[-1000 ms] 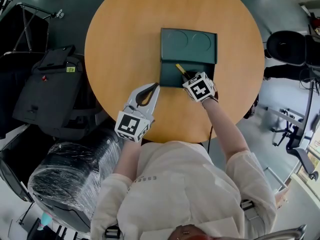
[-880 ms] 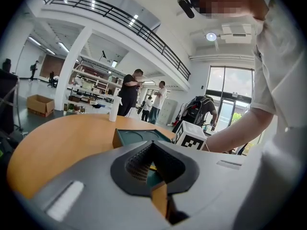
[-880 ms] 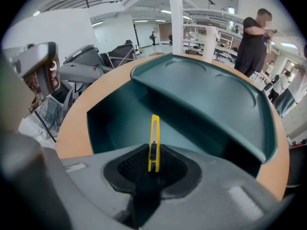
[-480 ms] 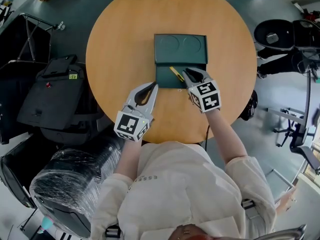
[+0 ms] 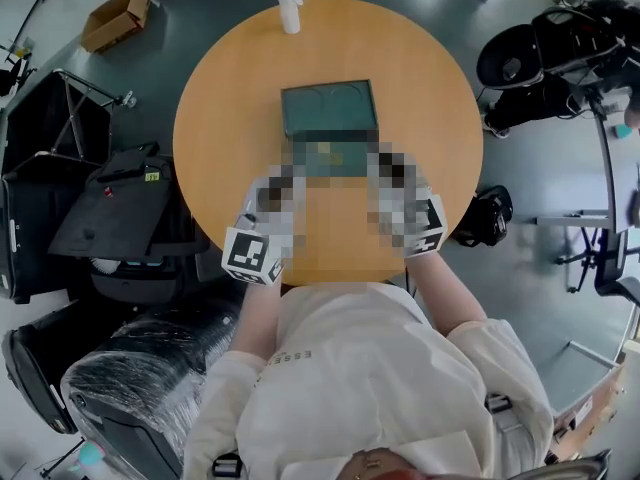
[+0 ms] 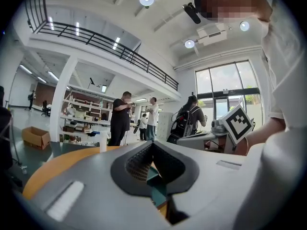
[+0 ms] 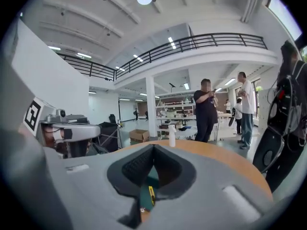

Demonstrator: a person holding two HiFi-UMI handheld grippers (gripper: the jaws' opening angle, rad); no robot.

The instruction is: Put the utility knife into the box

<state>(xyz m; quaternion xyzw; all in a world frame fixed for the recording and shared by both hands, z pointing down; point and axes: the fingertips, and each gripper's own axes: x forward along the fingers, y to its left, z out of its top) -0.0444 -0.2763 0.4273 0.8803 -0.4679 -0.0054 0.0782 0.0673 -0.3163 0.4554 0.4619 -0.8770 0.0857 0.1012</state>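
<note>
The dark green box (image 5: 328, 108) lies open at the middle of the round wooden table (image 5: 230, 78), its lid folded back. In the right gripper view the yellow utility knife (image 7: 151, 195) rests inside the green box (image 7: 144, 190), below and beyond the jaws. My right gripper (image 7: 153, 146) is shut and holds nothing; its marker cube (image 5: 427, 230) sits near the table's front edge. My left gripper (image 6: 153, 143) is also shut and empty, with a strip of the box (image 6: 156, 183) showing under its tips. Its cube (image 5: 250, 255) is at the front left. In the head view both sets of jaws are hidden.
A white bottle (image 5: 288, 8) stands at the table's far edge. On the floor are a cardboard box (image 5: 110, 18), black bags (image 5: 110, 208) and a wrapped chair (image 5: 140, 368) at left, black chairs (image 5: 530, 58) at right. People (image 7: 206, 110) stand beyond the table.
My right gripper has let go of the knife, left it lying in the box, drawn back toward the front edge and shut. The left gripper has barely moved.
</note>
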